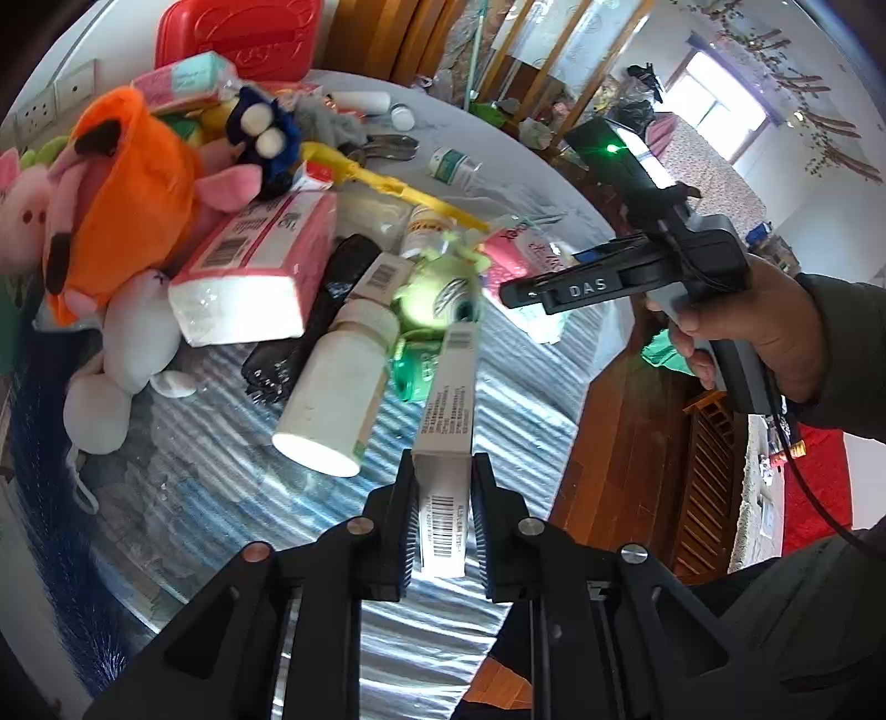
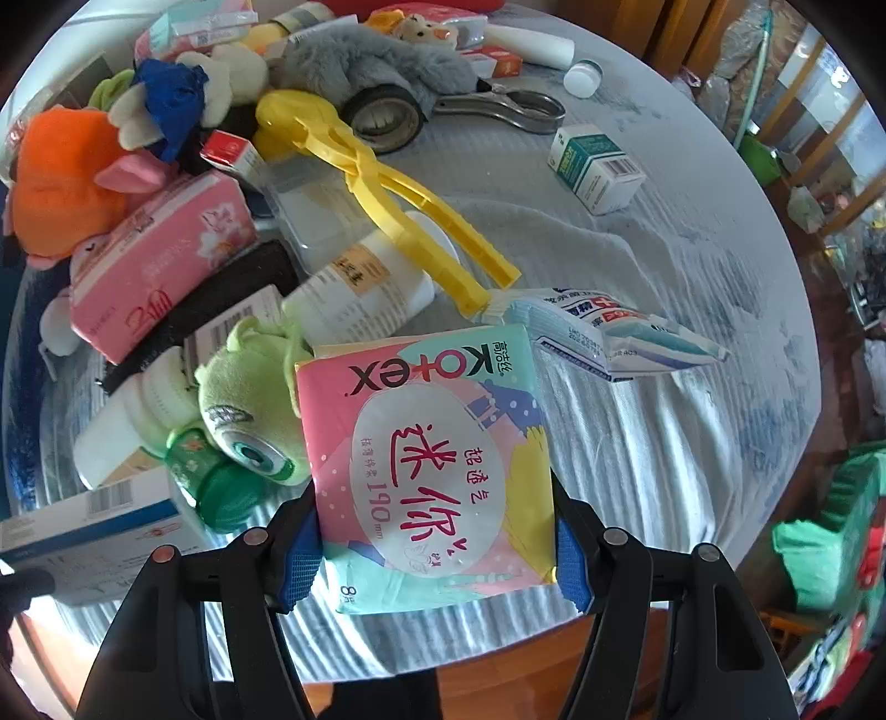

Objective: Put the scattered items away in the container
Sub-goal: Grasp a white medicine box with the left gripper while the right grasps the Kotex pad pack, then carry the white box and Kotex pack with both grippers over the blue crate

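Note:
My left gripper (image 1: pixel 443 531) is shut on the near end of a long narrow white box (image 1: pixel 448 387) with a barcode, which juts out above the cluttered round table (image 1: pixel 183 498). In the right wrist view my right gripper (image 2: pixel 437 548) is shut on a pink and teal Kotex pad pack (image 2: pixel 432 443), its blue pads (image 2: pixel 302 548) pressing both side edges. From the left wrist view that gripper (image 1: pixel 515 291) shows side-on in a person's hand, over the pile. A red plastic container (image 1: pixel 238 39) stands at the table's far side.
Piled on the table are a white pill bottle (image 1: pixel 338 387), a pink tissue pack (image 1: pixel 255 266), a green one-eyed plush (image 2: pixel 249 421), yellow plastic tongs (image 2: pixel 387 205), an orange plush (image 1: pixel 127 205), a teal medicine box (image 2: pixel 595 169) and a tape roll (image 2: pixel 387 116). Wooden floor lies beyond the table's right edge.

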